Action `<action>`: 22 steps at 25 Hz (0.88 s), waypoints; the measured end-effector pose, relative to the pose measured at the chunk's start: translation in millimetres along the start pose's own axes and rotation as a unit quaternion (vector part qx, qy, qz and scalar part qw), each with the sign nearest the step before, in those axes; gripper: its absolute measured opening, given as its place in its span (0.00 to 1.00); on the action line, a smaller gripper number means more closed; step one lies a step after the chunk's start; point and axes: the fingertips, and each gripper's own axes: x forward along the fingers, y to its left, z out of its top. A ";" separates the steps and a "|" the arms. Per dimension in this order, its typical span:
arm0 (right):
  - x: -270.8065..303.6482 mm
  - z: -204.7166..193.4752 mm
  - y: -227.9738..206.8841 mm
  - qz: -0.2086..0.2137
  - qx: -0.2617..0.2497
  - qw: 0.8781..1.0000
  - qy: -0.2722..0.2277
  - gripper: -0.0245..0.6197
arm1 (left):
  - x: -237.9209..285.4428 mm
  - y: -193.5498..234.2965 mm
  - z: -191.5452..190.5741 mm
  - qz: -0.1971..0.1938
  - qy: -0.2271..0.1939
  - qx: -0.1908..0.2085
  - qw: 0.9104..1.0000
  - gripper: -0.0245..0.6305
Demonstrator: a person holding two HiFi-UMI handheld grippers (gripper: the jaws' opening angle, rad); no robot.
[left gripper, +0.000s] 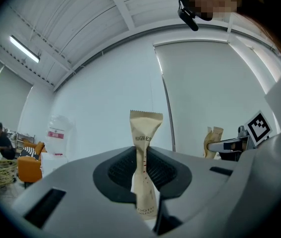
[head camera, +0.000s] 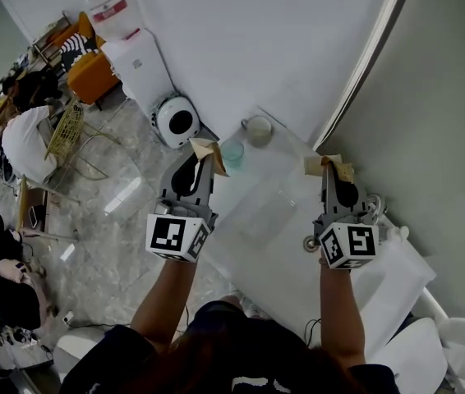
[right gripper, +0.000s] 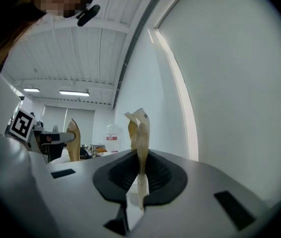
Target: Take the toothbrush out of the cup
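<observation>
The person holds both tools raised and roughly level above the pale, glossy tabletop [head camera: 275, 213], one in each hand and well apart from each other. The left tongs [left gripper: 143, 178] are closed on a slim tan paper toothbrush packet [left gripper: 145, 133]. The packet stands upright between the dark ribbed pads, its serrated top edge sticks up above them, and its lower end carries the print "TOOTH BRUSH". Whether a brush is inside the paper cannot be told.

The right tongs [right gripper: 140, 176] are also clamped shut, on a second tan paper strip [right gripper: 141, 135]. This one is seen edge-on, thin and upright, with a crumpled, split top.

In the head view both paper pieces poke out past the tips, and neither touches the tabletop or the other piece. The marker cubes sit at the near ends of the tools, just above the person's wrists.

A small translucent pale-teal cup [head camera: 232, 153] stands on the far part of the tabletop, just beside the left packet in the picture. A round greyish cup with a light rim [head camera: 258, 130] stands close behind it. The toothbrush packet is thus outside both cups, up in the left grip.

On the floor beyond the tabletop are a round white device with a black centre [head camera: 175, 120] and a tall white water dispenser [head camera: 138, 62].
</observation>
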 end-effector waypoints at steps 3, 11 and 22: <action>-27.1 5.9 1.3 -0.006 -0.015 1.000 0.002 0.10 | -18.1 -13.3 3.7 -0.001 0.002 0.003 1.000 0.13; -74.4 15.7 2.2 -0.023 -0.002 1.000 0.004 0.09 | -54.3 -30.1 7.5 0.002 0.012 0.006 1.000 0.13; -91.3 24.8 5.2 -0.017 -0.002 1.000 -0.007 0.09 | -67.8 -45.4 12.8 0.001 0.007 0.009 1.000 0.13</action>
